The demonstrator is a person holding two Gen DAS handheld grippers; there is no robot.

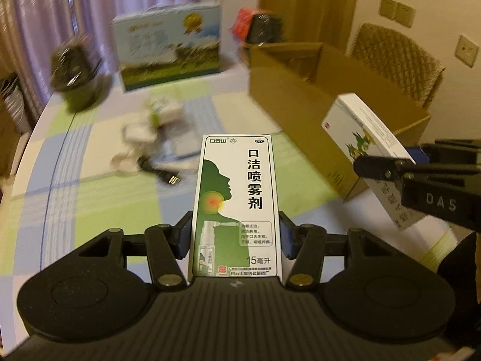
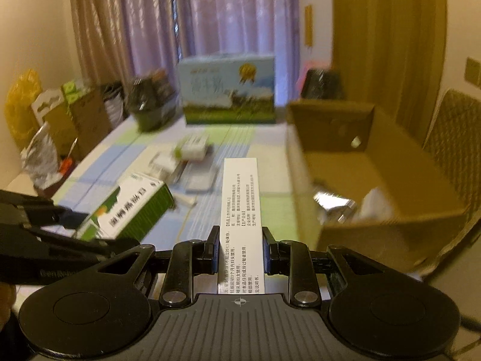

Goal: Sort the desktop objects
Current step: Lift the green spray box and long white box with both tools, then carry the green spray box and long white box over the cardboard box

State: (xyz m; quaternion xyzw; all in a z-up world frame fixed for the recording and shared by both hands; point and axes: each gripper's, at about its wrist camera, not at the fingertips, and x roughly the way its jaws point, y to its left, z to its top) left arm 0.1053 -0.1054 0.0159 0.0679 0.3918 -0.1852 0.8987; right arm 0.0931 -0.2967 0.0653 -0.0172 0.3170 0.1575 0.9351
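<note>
My left gripper (image 1: 236, 237) is shut on a green-and-white throat spray box (image 1: 237, 192) that stands upright between its pads, held above the table. My right gripper (image 2: 240, 246) is shut on a narrow white medicine box (image 2: 240, 198) with small printed text. Each gripper shows in the other view: the right gripper (image 1: 399, 162) with its white box (image 1: 357, 132) hangs beside the open cardboard box (image 1: 300, 105), and the left gripper (image 2: 90, 228) carries the spray box (image 2: 132, 207) to the left. The cardboard box (image 2: 375, 237) holds a few items.
A blurred heap of small white packets and a cable (image 1: 156, 141) lies mid-table on the checked cloth (image 1: 105, 195). A blue milk carton case (image 1: 168, 45) and a dark pot (image 1: 75, 72) stand at the far edge. A wicker chair (image 1: 399, 57) is behind the cardboard box.
</note>
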